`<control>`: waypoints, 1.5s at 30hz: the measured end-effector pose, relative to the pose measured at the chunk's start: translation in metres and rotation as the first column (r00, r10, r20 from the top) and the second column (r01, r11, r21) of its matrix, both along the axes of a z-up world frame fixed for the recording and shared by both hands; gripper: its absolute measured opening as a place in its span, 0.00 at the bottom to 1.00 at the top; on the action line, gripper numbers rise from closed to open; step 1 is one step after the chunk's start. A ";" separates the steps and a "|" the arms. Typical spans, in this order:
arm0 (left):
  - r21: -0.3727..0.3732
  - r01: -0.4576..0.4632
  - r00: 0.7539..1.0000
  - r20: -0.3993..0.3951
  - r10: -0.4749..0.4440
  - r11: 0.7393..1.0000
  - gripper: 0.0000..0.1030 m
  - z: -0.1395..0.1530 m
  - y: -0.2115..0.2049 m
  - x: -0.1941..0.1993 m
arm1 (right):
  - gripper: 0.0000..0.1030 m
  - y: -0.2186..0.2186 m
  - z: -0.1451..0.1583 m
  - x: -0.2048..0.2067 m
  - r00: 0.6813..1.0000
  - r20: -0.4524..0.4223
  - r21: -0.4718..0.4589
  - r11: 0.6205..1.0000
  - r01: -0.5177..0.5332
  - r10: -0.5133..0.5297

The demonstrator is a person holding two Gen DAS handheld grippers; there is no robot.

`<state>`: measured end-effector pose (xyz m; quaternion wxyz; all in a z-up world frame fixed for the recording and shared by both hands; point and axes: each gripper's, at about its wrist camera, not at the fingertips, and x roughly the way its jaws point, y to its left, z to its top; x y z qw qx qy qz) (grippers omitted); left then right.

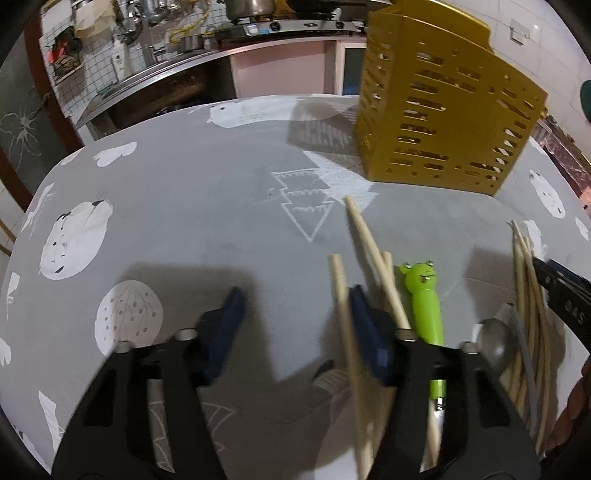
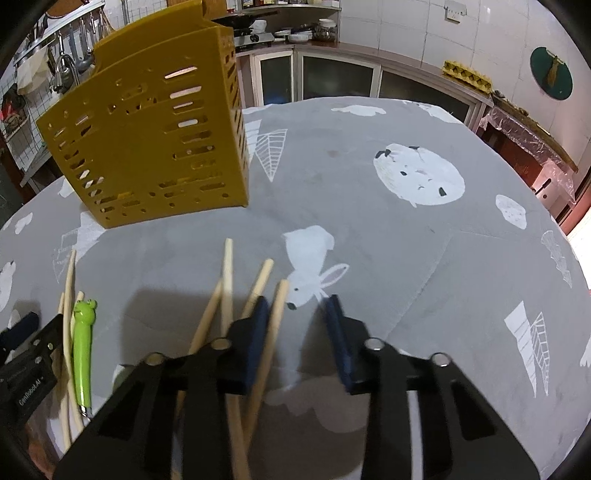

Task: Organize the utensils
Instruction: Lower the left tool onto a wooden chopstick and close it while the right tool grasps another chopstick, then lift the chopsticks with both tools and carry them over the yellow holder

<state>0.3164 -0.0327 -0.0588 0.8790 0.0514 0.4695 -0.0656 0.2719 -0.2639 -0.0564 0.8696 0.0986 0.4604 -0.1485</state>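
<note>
A yellow slotted utensil holder (image 1: 439,110) stands upright on the grey tablecloth; it also shows in the right wrist view (image 2: 147,136). Loose wooden chopsticks (image 1: 369,240) lie by my left gripper (image 1: 295,306), which is open, one stick between its fingers. A green frog-handled utensil (image 1: 424,299) and a metal spoon (image 1: 495,339) lie to its right. More chopsticks (image 1: 528,295) lie beyond. My right gripper (image 2: 299,310) is open over several chopsticks (image 2: 229,280), one stick between the fingers. The frog utensil (image 2: 83,339) lies to its left.
The round table (image 2: 406,221) carries a grey cloth with white animal prints. A kitchen counter with sink, stove and pots (image 1: 229,33) runs behind it. Cabinets and an egg carton (image 2: 467,75) stand at the back right.
</note>
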 end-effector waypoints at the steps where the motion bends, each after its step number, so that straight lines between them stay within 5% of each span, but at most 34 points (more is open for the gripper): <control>1: 0.000 0.008 1.000 -0.004 -0.008 1.000 0.37 0.001 -0.002 0.000 | 0.18 0.002 0.000 0.001 1.000 -0.002 -0.002 1.000 -0.005 0.005; 4: 0.000 0.022 0.999 -0.026 -0.022 1.000 0.25 0.002 -0.009 0.001 | 0.10 0.005 0.001 0.005 1.000 -0.013 -0.004 1.000 -0.024 0.024; 12: -0.040 0.015 0.998 -0.058 -0.017 0.999 0.16 0.003 -0.007 0.014 | 0.09 -0.005 0.003 0.018 0.999 -0.016 0.031 0.999 -0.044 0.045; 14: -0.044 0.011 0.999 -0.053 -0.014 0.999 0.05 0.003 -0.007 0.015 | 0.08 -0.009 0.006 0.018 0.999 -0.002 0.048 0.998 -0.051 0.051; 20: -0.099 -0.005 0.999 -0.036 0.001 0.995 0.06 0.007 0.003 0.013 | 0.08 -0.017 0.027 0.002 0.994 0.094 0.052 0.997 -0.064 0.059; 28: -0.119 -0.012 0.991 0.134 0.028 0.993 0.05 0.055 0.012 -0.014 | 0.07 -0.023 0.061 -0.019 0.967 0.247 0.016 0.997 -0.073 0.067; 36: -0.147 0.009 0.944 0.327 0.040 0.989 0.04 0.106 0.015 -0.046 | 0.06 -0.031 0.098 -0.040 0.907 0.412 -0.024 0.996 -0.080 0.083; 45: -0.173 0.024 0.909 0.413 0.050 0.985 0.04 0.124 0.011 -0.054 | 0.06 -0.031 0.122 -0.062 0.829 0.549 -0.072 0.994 -0.083 0.109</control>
